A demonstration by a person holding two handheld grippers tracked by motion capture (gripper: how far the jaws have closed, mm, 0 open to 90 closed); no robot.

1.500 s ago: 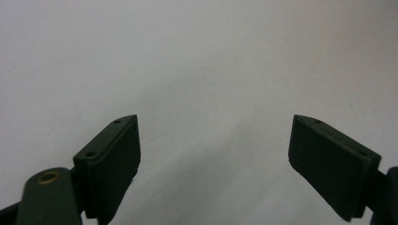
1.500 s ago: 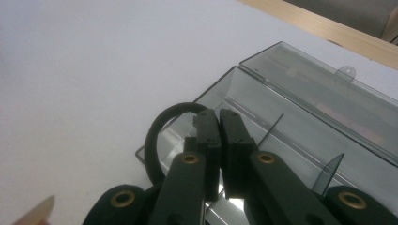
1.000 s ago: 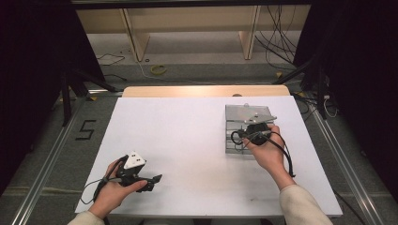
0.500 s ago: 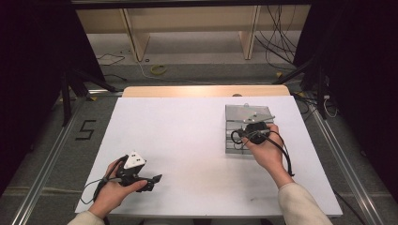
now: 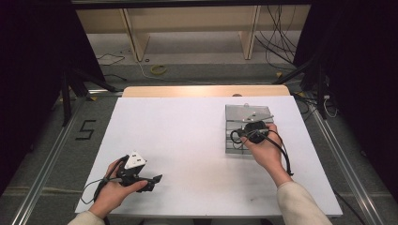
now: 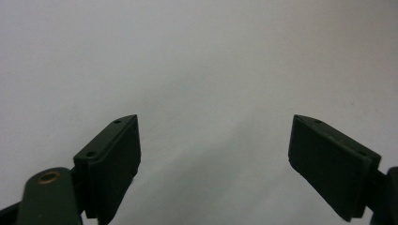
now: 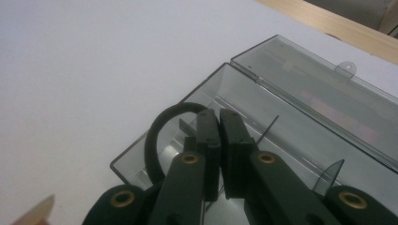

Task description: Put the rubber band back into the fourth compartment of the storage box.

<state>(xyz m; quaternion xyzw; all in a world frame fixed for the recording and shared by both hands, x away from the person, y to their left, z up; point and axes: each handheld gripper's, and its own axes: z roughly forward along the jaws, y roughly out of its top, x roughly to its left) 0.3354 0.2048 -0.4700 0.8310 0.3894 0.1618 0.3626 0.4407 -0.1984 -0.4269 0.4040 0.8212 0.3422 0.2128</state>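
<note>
Our right gripper (image 7: 219, 123), jaws closed, inside the open clear plastic box (image 7: 300, 108); left gripper (image 6: 213, 140) gaping over the white table (image 5: 187, 131).

Nothing has changed: both hands are where they were. The right gripper (image 7: 219, 140) is over the clear plastic box (image 7: 300, 117) as before, and the left gripper (image 6: 213, 154) is above the white table (image 6: 187, 56).

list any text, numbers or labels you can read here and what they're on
"5": black tape shaping the numeral on the grey floor left of the table, in the high view.
Clear plastic box: a reddish strip shows through its open lid in the right gripper view, too blurred to read.
Nothing else readable.
</note>
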